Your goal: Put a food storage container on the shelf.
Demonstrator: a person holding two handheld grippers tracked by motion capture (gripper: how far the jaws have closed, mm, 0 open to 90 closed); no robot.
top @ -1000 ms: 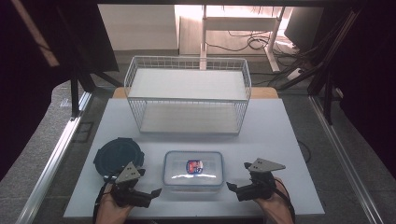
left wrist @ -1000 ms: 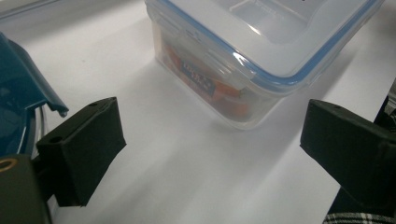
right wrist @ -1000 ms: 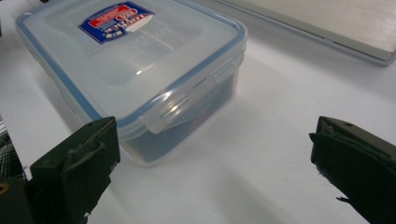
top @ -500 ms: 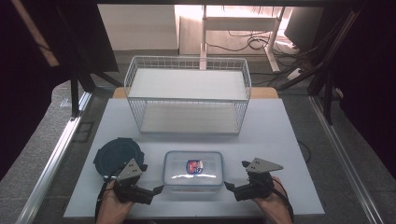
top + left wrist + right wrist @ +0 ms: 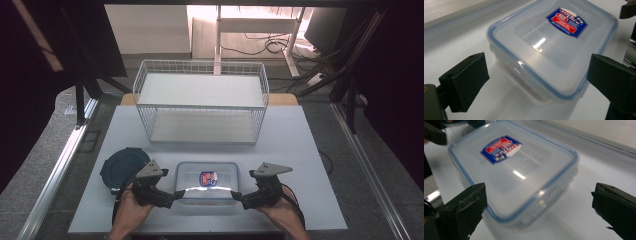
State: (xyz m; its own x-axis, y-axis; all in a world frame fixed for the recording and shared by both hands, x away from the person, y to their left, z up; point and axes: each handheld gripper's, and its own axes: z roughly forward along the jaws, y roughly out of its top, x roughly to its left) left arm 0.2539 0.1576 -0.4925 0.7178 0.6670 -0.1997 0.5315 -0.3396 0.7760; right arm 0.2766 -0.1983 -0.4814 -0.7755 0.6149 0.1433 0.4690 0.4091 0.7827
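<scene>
Container, lid on, sat ungrasped on the surface as left tongs and right tongs gaped at its ends; lifting remained undone.

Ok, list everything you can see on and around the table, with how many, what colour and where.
Clear rectangular plastic food box with blue-edged lid and red-and-blue label: one, near edge of the table, between the two grippers.
Round dark blue lid: one, flat on the table, left of the box.
White wire basket: one, far half of the table, behind the box.
White table top: one, under all of these.
Cables: several, dark, on the floor beyond the table.
Left gripper: one, black, jaws open at the box's left end.
Right gripper: one, black, jaws open at the box's right end.
Hands: two, at the bottom edge.
</scene>
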